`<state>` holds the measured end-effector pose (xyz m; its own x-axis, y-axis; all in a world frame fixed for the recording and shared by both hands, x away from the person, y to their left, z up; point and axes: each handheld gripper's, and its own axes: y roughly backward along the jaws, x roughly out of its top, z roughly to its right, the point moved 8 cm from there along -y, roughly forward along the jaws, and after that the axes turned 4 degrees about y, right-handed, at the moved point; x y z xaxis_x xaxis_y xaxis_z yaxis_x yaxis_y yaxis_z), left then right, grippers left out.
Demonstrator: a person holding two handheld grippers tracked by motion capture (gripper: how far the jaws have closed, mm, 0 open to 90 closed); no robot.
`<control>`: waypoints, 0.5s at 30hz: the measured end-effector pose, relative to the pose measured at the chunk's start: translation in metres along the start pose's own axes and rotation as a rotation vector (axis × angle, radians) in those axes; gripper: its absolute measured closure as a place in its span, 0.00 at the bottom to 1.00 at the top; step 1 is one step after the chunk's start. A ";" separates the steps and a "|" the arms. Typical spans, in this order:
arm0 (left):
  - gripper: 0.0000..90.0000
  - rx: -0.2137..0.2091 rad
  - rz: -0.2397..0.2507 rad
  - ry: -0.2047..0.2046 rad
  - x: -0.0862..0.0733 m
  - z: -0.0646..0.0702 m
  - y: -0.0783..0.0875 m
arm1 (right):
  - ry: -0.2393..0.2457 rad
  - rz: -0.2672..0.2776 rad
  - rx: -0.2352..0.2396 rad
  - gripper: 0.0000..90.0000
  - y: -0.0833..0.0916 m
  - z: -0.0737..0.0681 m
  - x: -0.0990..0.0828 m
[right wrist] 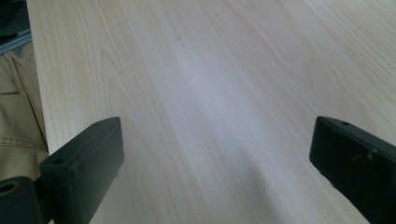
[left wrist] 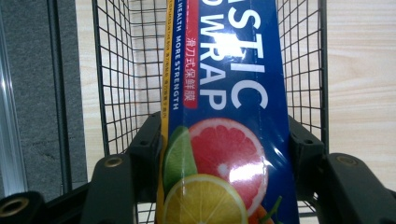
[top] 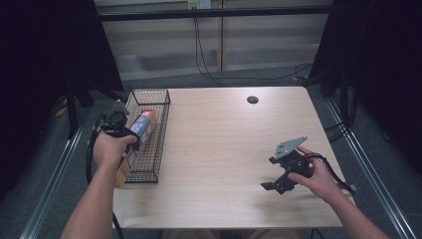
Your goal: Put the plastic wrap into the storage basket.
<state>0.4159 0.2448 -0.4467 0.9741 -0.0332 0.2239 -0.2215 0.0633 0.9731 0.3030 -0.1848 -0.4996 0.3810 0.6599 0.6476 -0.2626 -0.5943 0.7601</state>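
A long blue box of plastic wrap (top: 143,127) (left wrist: 224,93), printed with citrus fruit, lies lengthwise in the black wire basket (top: 161,127) (left wrist: 116,70) at the table's left edge. Its near end sticks out past the basket's front. My left gripper (top: 127,132) (left wrist: 224,144) is shut on the box, one black jaw pressing on each long side. Near the table's front right, my right gripper (top: 272,185) (right wrist: 215,149) is held low over bare wood, open, with nothing between its jaws.
The light wooden table (top: 224,144) (right wrist: 210,70) has a small dark round hole (top: 252,99) near its far edge. Beyond the table's left edge lies grey floor with a metal rail (left wrist: 9,140). Cables hang behind the table.
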 end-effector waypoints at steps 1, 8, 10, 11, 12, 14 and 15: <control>0.49 0.001 -0.003 0.003 0.000 0.000 -0.001 | -0.002 0.002 0.000 0.03 0.000 0.000 0.000; 0.48 0.006 -0.010 0.033 -0.001 -0.002 -0.006 | -0.007 0.007 0.004 0.03 -0.001 -0.001 0.000; 0.48 0.014 -0.009 0.032 -0.001 -0.003 -0.008 | -0.009 0.013 0.010 0.03 -0.002 -0.001 0.000; 0.48 0.013 -0.015 0.037 -0.002 -0.002 -0.008 | -0.005 0.012 0.008 0.03 -0.002 0.000 0.000; 0.48 0.012 -0.014 0.042 -0.003 -0.002 -0.010 | -0.006 0.015 0.008 0.03 -0.003 0.000 0.000; 0.48 0.005 -0.016 0.049 -0.003 -0.002 -0.011 | -0.012 0.016 0.005 0.03 -0.004 -0.001 0.001; 0.48 0.008 -0.010 0.052 -0.002 -0.002 -0.012 | -0.013 0.015 0.009 0.03 -0.004 -0.001 0.001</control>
<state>0.4166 0.2457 -0.4591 0.9773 0.0178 0.2112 -0.2119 0.0550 0.9757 0.3036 -0.1810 -0.5020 0.3886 0.6446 0.6585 -0.2606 -0.6086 0.7495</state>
